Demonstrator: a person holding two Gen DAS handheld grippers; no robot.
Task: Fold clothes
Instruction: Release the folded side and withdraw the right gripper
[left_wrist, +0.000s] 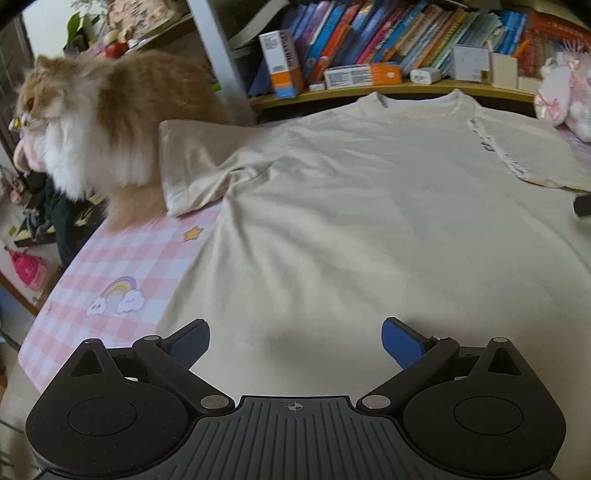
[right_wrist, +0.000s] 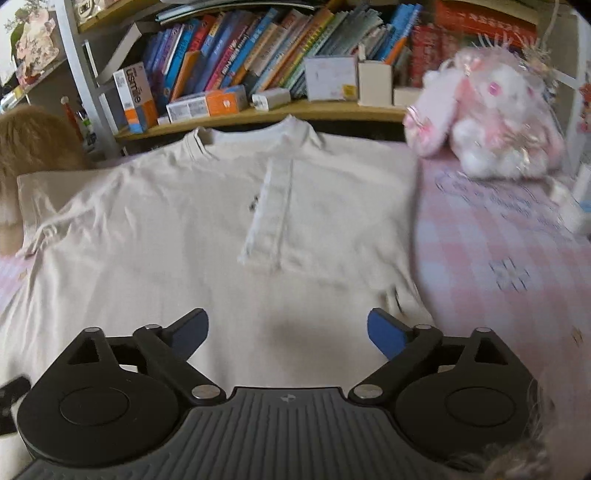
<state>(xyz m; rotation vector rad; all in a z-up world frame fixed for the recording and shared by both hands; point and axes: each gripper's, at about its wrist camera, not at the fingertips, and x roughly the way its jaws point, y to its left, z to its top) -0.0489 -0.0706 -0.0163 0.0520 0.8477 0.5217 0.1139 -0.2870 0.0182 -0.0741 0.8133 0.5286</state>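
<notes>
Lay flat across a bed covered in a pink checked sheet (left_wrist: 122, 258): a cream T-shirt (left_wrist: 369, 206), collar toward the far bookshelf (left_wrist: 369, 92), hem toward the cameras. Folded inward over the chest on the right side, one sleeve (right_wrist: 269, 210), its pale hem band running down the middle of the shirt with a little dark print showing beside it. Spread outward and rumpled on the left side, the other sleeve (left_wrist: 184, 166), its end touching or tucked under a fluffy orange-and-white cat (left_wrist: 92, 122) at the bed's left edge, facing away to the left. Hovered over the lower left part of the shirt, the left tool (left_wrist: 295, 341), blue-padded fingers (left_wrist: 400, 341) set wide apart with nothing between them. Hovered over the lower right part of the shirt, the right tool (right_wrist: 288, 334), likewise spread wide and gripping nothing, with the shirt's right edge just beside its right finger. Sat on the sheet at the far right corner, near the shirt's right shoulder, a pink-and-white plush rabbit (right_wrist: 491, 122). Packed along the shelf behind, rows of colourful books (right_wrist: 258, 51) and a few small boxes (right_wrist: 136, 99). Somewhat blurred, the right wrist view.
</notes>
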